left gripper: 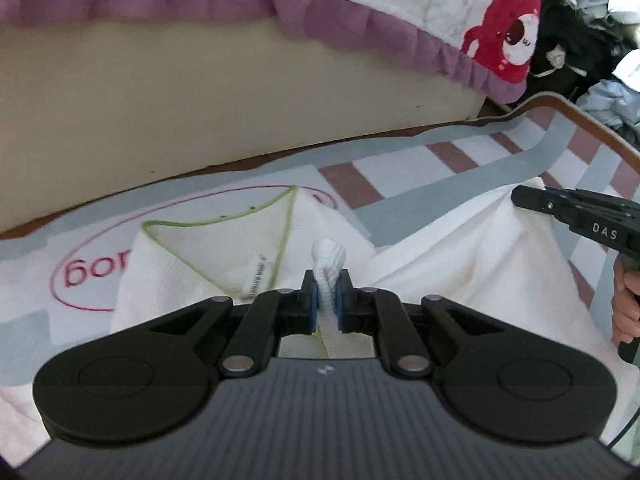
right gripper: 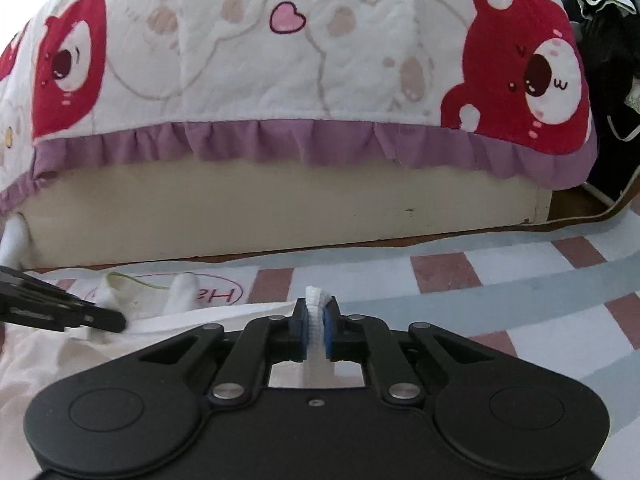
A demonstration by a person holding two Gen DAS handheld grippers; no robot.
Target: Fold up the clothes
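Left gripper: we've got it pinched tight on a bunched-up fold of the white garment. The knit fabric pokes up past the blue pads like a little knob, and more of it trails down between the fingers toward the camera.

Right gripper: same deal here, clamped on a narrow ridge of that white cloth, which sticks out just above the fingertips and runs back under the gripper body.

Garment: lying spread on the checked mat, with its green-trimmed neckline just left of our left-hand pinch. Fabric sags between the two grips.

How the grippers sit: in the left wrist view the right one comes in from the right edge, a hand on its handle. In the right wrist view the left one pokes in from the left edge.

Background: a bed with a bear-print quilt and purple ruffle beyond the mat, and a pile of dark clothes off to the right.
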